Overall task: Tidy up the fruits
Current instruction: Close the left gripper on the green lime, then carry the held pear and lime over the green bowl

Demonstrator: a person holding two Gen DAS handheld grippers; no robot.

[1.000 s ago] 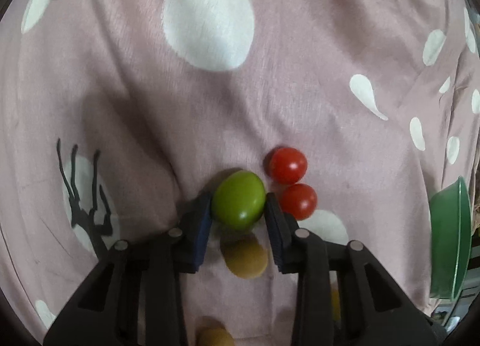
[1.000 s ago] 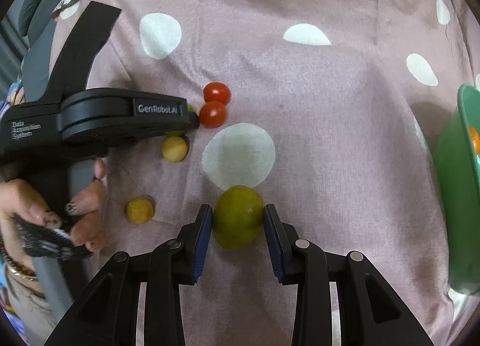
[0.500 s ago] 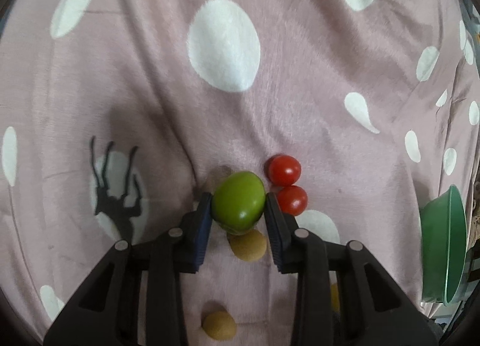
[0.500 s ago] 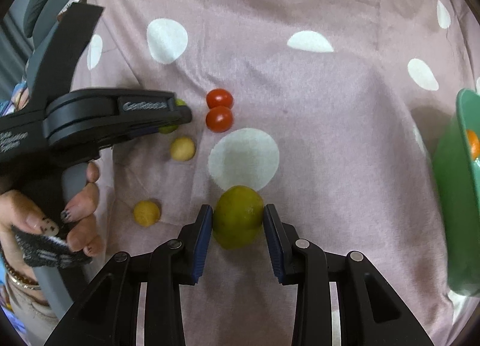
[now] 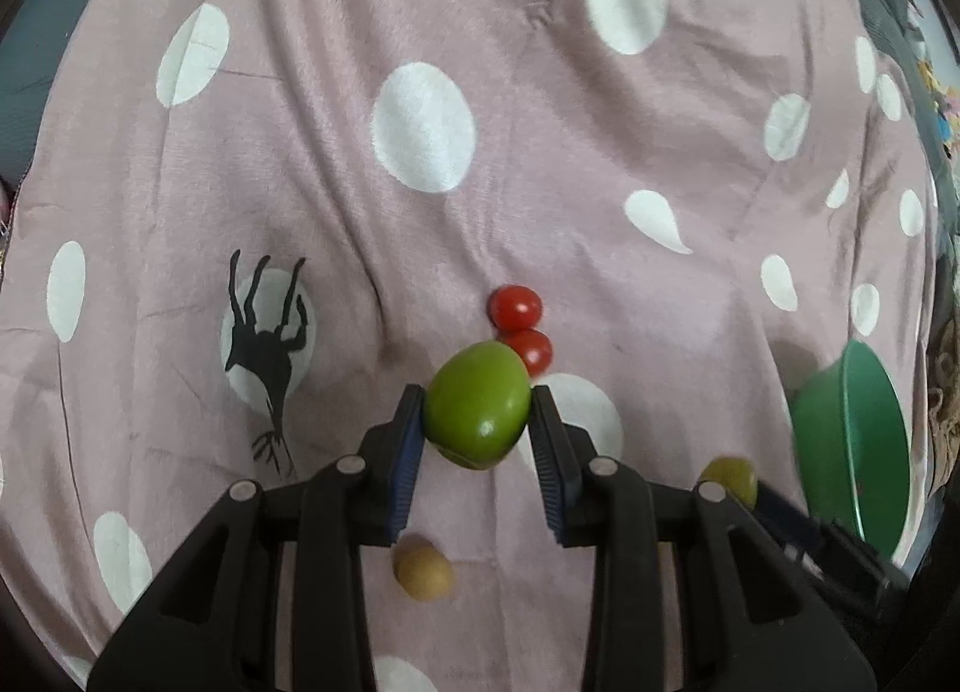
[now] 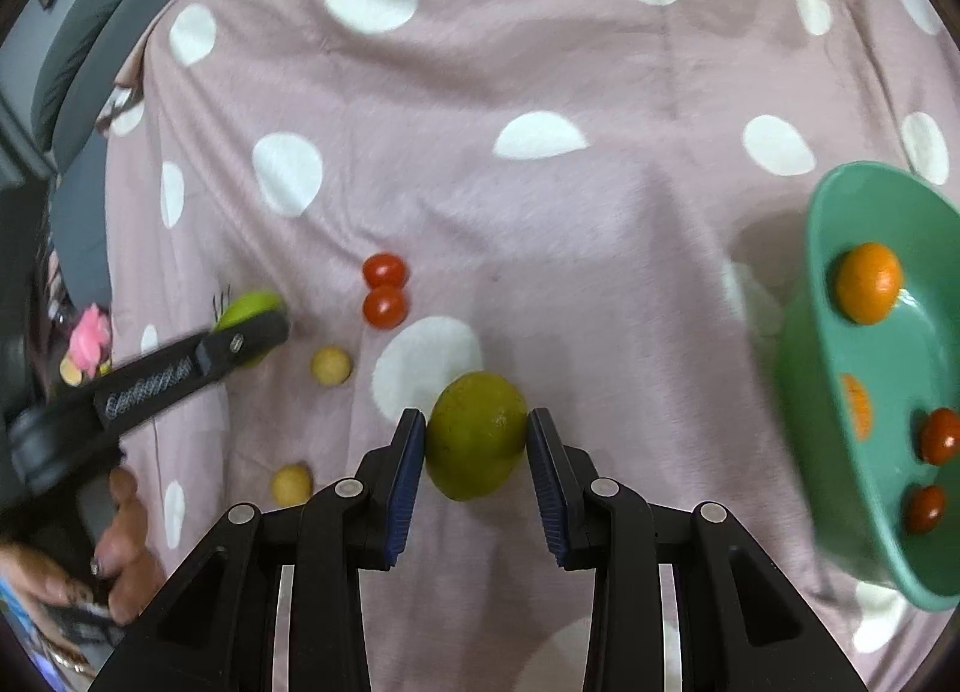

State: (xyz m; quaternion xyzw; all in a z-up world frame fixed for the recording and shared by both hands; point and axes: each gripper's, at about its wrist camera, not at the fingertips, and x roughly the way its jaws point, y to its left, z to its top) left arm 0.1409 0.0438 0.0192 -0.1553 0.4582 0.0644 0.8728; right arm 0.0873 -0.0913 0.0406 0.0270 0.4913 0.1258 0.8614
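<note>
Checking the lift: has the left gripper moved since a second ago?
Yes. The left gripper, shut on the green fruit, has risen off the cloth: the two red tomatoes look smaller, and more cloth shows.

Blurred white lettering on the left tongs (image 6: 249, 341), too smeared to read.

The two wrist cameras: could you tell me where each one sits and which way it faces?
Left wrist: on the left gripper, facing down at the pink cloth; its fingers clamp a green fruit.
Right wrist: on the right gripper, facing down; its fingers clamp a yellow-green fruit; a hand shows.
Shared: two red tomatoes and green bowl.
</note>
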